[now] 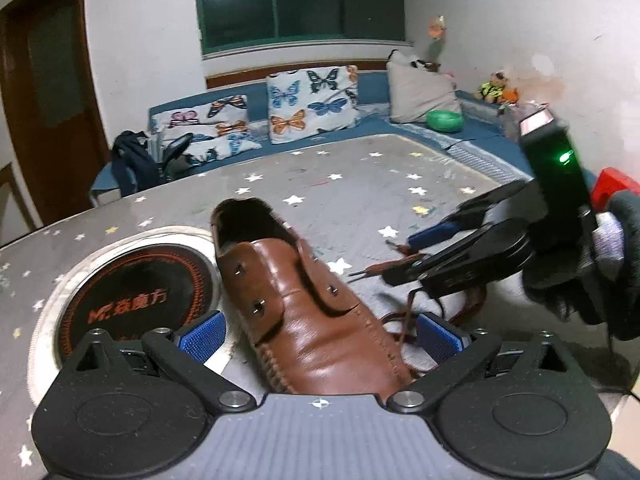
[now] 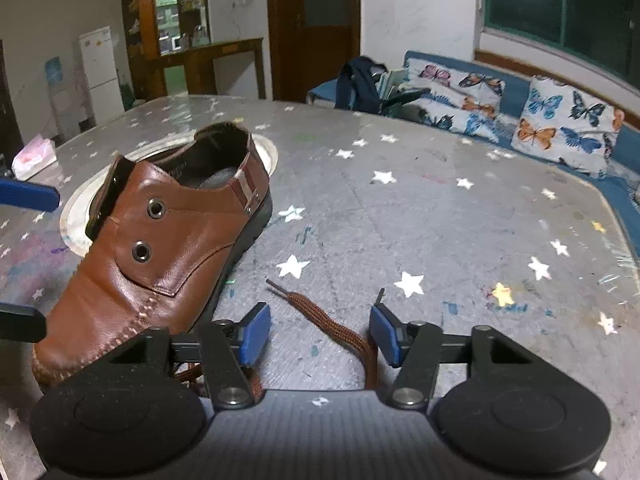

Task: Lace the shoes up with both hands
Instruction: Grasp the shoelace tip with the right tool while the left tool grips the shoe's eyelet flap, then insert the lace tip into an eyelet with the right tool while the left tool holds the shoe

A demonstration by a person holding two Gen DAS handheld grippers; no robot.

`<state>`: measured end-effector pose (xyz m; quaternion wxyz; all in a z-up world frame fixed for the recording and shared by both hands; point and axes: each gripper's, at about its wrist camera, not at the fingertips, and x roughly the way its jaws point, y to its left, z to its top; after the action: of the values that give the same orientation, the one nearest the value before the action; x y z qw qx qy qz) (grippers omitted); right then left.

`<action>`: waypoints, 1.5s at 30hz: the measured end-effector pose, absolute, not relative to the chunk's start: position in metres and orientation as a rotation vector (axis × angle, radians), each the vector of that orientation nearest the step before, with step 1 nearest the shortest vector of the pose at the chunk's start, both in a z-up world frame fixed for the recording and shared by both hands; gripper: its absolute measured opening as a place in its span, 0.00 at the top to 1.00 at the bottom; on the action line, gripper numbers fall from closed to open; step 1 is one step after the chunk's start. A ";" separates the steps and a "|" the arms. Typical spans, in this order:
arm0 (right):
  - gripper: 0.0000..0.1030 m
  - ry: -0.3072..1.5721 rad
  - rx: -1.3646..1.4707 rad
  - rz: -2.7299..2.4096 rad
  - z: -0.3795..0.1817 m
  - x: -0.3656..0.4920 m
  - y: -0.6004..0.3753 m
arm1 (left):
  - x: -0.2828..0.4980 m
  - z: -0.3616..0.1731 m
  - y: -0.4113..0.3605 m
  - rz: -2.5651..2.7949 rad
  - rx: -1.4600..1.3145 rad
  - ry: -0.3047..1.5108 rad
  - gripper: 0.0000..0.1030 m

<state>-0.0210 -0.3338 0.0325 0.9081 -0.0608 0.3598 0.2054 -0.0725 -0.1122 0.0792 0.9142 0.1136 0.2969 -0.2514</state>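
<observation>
A brown leather shoe [image 1: 312, 320] [image 2: 160, 260] lies on the star-patterned table [image 1: 360, 184] [image 2: 440, 220], its metal eyelets [image 2: 156, 209] unlaced. My left gripper [image 1: 320, 338] stands open, its blue pads on either side of the toe with gaps showing. A brown lace [image 2: 320, 312] [image 1: 404, 320] lies on the table to the right of the shoe. It runs between the blue pads of my right gripper [image 2: 320, 334] [image 1: 404, 258], and neither pad presses on it. A gloved hand [image 1: 600, 272] holds the right gripper.
A round black hob [image 1: 136, 300] is set into the table behind the shoe, its pale rim [image 2: 268, 148] showing. A pink packet [image 2: 34, 156] lies at the far left edge. A blue sofa with butterfly cushions [image 1: 312, 104] [image 2: 560, 132] runs behind the table.
</observation>
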 end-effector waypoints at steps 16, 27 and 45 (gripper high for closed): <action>0.92 0.756 -0.151 0.434 0.028 -0.031 -0.341 | -0.060 0.081 -0.119 -0.612 0.386 0.573 0.55; 0.79 0.761 -0.168 0.463 0.028 -0.025 -0.337 | -0.059 0.086 -0.123 -0.698 0.531 0.550 0.72; 0.98 0.581 -0.282 0.625 0.084 -0.097 -0.333 | -0.049 0.076 -0.136 -0.786 0.789 0.545 0.73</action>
<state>-0.0971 -0.3326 0.0841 0.9008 -0.1363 0.2807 0.3020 -0.0488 -0.1358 0.0758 0.8137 0.3699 0.2556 -0.3684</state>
